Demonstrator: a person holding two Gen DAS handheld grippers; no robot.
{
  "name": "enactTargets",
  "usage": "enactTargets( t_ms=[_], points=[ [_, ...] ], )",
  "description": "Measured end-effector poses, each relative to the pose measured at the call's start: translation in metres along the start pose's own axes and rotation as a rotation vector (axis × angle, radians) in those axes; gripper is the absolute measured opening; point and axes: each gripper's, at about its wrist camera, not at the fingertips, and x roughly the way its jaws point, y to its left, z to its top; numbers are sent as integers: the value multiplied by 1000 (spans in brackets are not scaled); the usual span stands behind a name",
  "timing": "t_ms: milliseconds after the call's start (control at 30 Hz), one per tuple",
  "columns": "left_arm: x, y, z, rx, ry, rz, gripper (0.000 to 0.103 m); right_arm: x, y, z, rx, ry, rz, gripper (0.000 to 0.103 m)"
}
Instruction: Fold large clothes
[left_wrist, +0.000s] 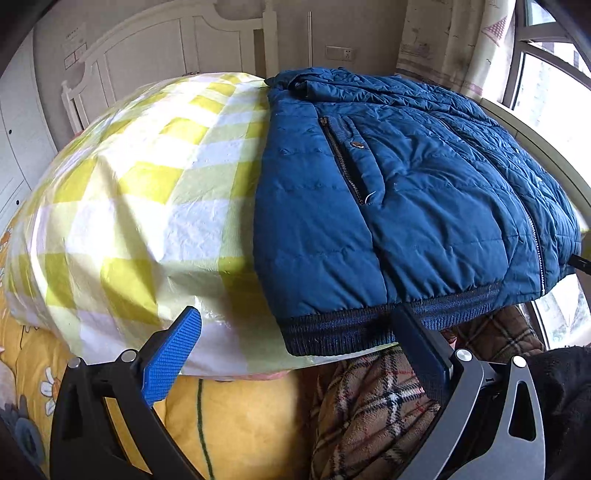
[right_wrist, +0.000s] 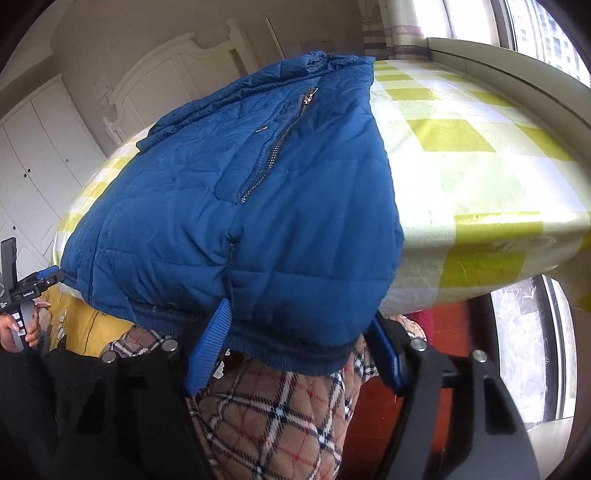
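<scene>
Both grippers stood wide open, gripping nothing: the left gripper (left_wrist: 295, 332) and right gripper (right_wrist: 295, 325) each straddled the ribbed hem of the blue jacket (left_wrist: 406, 184), which lay on the checked tablecloth (left_wrist: 147, 184), hem toward them, collar pointing away.

Daylight from window (right_wrist: 532, 26), bit blown out. Glare on tablecloth (left_wrist: 122, 206). Heavy fisheye bend + dark corners, focus ok.

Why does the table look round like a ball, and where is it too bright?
Left wrist view: the fisheye lens bulges the checked tablecloth and the blue jacket; the window is washed out white. Right wrist view: same bulge, glare on the tablecloth's near edge.
</scene>
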Motion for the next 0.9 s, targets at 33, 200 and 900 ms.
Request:
enactTargets(
  t_ms=[33,200,900],
  points=[
    [1,-2,0,5,-5,0,99,-1,-2,-1,17,-4,12,70],
    [8,-1,8,-30,-24,-86,99,0,-1,0,27,-7,-3,71],
    [-37,-27,-9,85,-8,-154,21,-58,33,-34,-63,23,-50,9]
  ],
)
